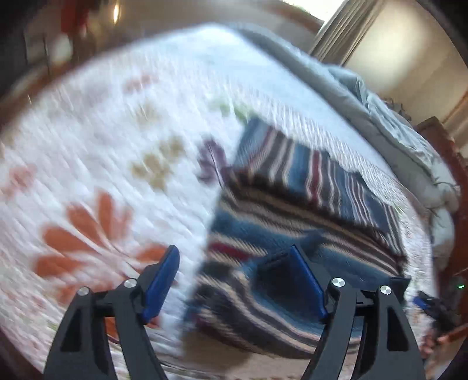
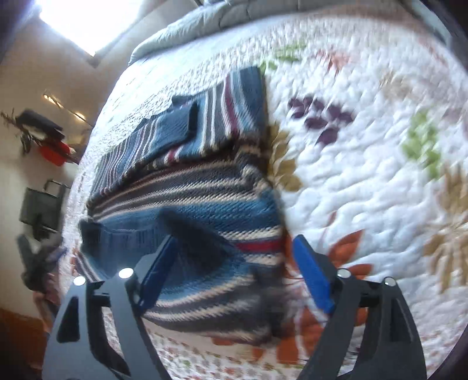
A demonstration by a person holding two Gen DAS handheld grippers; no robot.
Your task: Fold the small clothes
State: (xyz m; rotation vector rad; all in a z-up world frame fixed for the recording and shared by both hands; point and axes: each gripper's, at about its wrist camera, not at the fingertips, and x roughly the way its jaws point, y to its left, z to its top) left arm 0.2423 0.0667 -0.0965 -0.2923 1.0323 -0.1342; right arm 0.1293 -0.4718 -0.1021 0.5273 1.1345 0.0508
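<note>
Home bedroom. Bed w/ white floral quilt [image 2: 365, 181] covering most of both views; rumpled grey duvet [image 1: 389, 117] along far edge; curtain [image 1: 342, 35] by bright window [image 2: 73, 20]; cream walls, wall shelf w/ red item [image 2: 52, 152].

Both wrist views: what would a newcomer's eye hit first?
The striped knit garment, blue with cream and red bands, lies partly folded on the floral quilt. In the foreground of each view a blue-padded tool stands open over it, empty: the left tool straddles the garment's left edge, the right tool its right edge.
</note>
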